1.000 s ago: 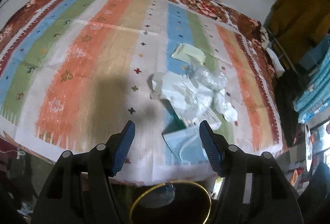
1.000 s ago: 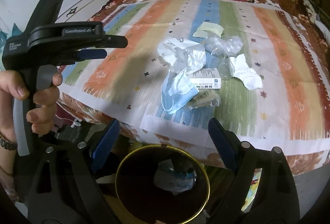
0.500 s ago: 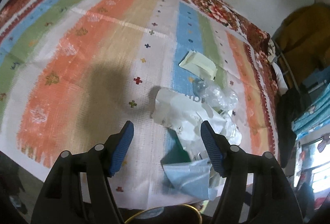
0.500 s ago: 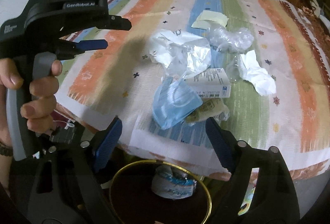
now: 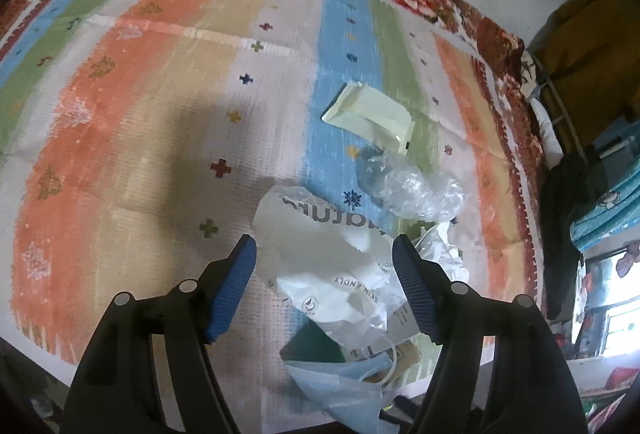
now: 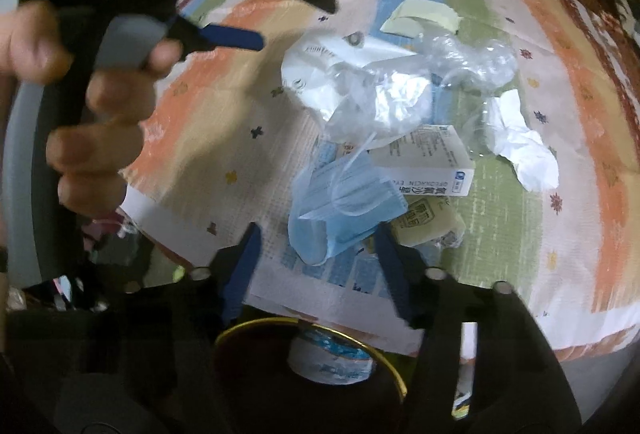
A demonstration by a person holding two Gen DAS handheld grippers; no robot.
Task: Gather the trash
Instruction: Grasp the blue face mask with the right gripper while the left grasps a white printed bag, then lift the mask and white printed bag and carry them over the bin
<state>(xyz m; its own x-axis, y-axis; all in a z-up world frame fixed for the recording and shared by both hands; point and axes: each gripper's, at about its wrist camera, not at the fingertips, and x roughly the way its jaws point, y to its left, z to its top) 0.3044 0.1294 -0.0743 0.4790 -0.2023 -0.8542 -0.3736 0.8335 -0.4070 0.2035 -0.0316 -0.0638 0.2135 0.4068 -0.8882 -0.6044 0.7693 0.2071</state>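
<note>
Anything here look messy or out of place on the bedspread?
Yes: a heap of litter lies loose on the striped spread, near its front edge: a blue mask, a small box, crumpled plastic and a white wrapper.

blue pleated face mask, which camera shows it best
The right wrist view: the blue pleated face mask lies whole, loops visible, on the striped mat. The left wrist view shows it only partly, at the bottom edge.
</note>
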